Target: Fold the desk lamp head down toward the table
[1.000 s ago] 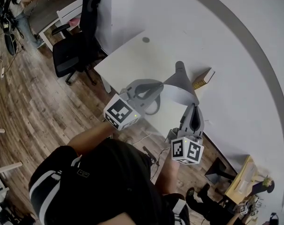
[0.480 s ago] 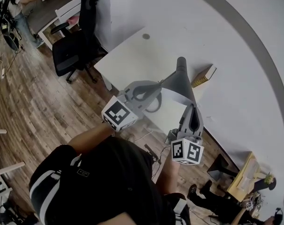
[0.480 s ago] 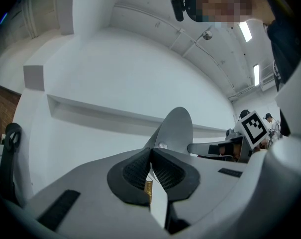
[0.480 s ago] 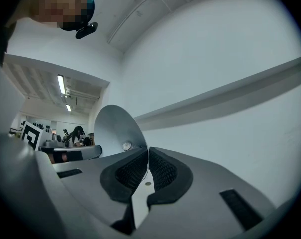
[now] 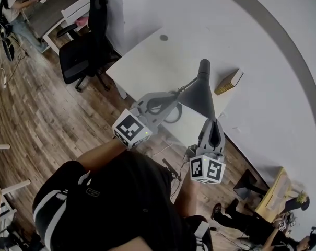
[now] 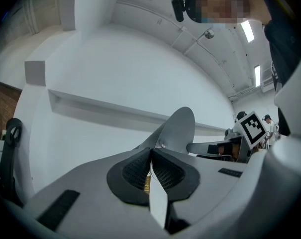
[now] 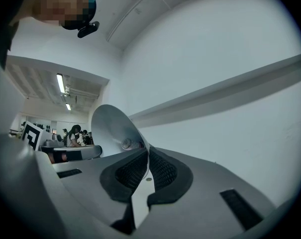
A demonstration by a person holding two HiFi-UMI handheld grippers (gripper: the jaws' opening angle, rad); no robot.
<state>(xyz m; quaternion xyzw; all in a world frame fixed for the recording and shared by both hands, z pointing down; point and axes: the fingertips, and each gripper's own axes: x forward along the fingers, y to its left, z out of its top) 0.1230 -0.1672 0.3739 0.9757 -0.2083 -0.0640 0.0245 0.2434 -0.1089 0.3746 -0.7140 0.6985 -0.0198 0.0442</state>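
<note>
While the left hand-held gripper (image 5: 174, 95) and right hand-held gripper (image 5: 214, 120) clamp its rim, the grey conical metal desk lamp head (image 5: 199, 90) has sunk toward the white tabletop (image 5: 147, 61). The right jaws have just been opening slightly around that rim, so folding seems underway.

seen from above: grey conical lamp head (image 5: 199, 90) over a white table (image 5: 147, 61). left gripper (image 5: 178, 94) meets its left rim. right gripper (image 5: 214, 120) meets its near rim, jaws just opening slightly around that rim. book (image 5: 229, 81) lies beside. black office chair (image 5: 82, 54) stands at the table's far end.
</note>
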